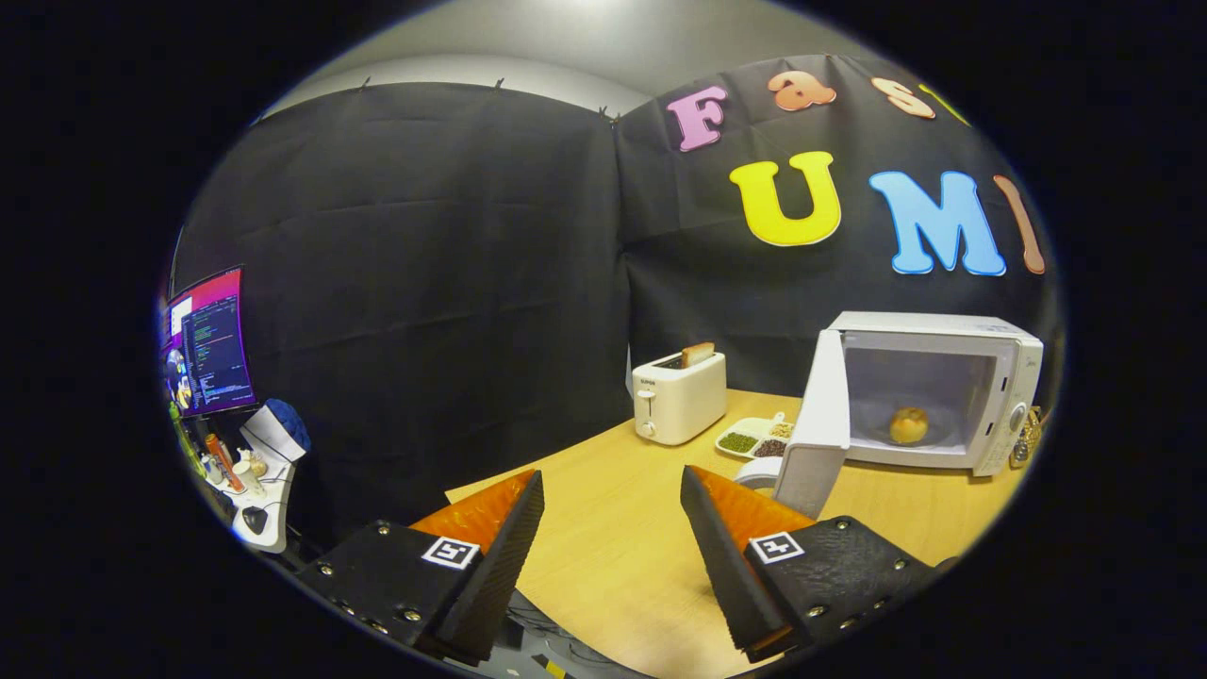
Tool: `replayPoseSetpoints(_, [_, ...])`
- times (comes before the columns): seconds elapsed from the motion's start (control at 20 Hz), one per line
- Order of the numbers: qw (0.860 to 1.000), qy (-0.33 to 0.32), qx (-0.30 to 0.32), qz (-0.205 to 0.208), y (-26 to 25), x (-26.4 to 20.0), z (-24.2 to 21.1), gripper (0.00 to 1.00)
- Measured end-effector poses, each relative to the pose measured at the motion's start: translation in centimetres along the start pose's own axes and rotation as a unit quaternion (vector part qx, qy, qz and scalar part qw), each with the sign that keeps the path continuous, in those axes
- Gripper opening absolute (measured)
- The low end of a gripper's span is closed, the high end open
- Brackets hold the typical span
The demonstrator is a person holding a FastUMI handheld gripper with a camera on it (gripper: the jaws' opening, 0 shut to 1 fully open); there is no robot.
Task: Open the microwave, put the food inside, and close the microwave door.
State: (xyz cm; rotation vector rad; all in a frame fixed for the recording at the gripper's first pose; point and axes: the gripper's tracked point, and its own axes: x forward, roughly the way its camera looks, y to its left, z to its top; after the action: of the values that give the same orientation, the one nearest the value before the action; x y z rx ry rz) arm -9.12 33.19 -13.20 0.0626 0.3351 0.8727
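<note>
Jaws apart and empty; microwave point(929, 391) well beyond them, door point(818, 424) swung open toward them, bread roll point(908, 425) inside.

Setting: a staged recording booth in a lab or office, dressed as a kitchen corner. Black cloth walls point(424, 283) were hung behind a light wooden table point(622, 538). Kitchen items were set out on it: a white toaster point(679, 396) loaded with a slice of bread, a white microwave point(934, 391) with its door swung open, and a divided dish of beans point(754, 438). To one side, a lit computer monitor point(209, 344) and a cluttered desk point(250, 471) were seen.
</note>
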Motion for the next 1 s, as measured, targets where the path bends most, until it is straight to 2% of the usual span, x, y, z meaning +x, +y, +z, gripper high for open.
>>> replayPoseSetpoints(0.25, [1.000,0.018,0.013,-0.002,-1.7,1.8,-0.9,0.87])
replayPoseSetpoints(0.3, [1.000,0.021,0.013,-0.010,-2.6,1.9,-0.9,0.65])
replayPoseSetpoints(0.35, [0.999,0.028,0.017,-0.017,-3.2,2.1,-1.3,0.52])
replayPoseSetpoints(0.4, [0.999,0.036,0.025,-0.014,-3.6,2.3,-1.7,0.44])
replayPoseSetpoints(0.45, [0.998,0.036,0.024,-0.047,-5.2,2.5,-2.0,0.44])
replayPoseSetpoints(0.55, [0.997,0.029,0.039,-0.056,-6.3,1.4,-1.5,0.01])
replayPoseSetpoints(0.75, [0.997,0.037,0.021,-0.067,-7.4,0.8,-1.8,0.01])
replayPoseSetpoints(1.0, [0.995,0.042,0.026,-0.088,-9.8,-1.1,-2.2,0.01])
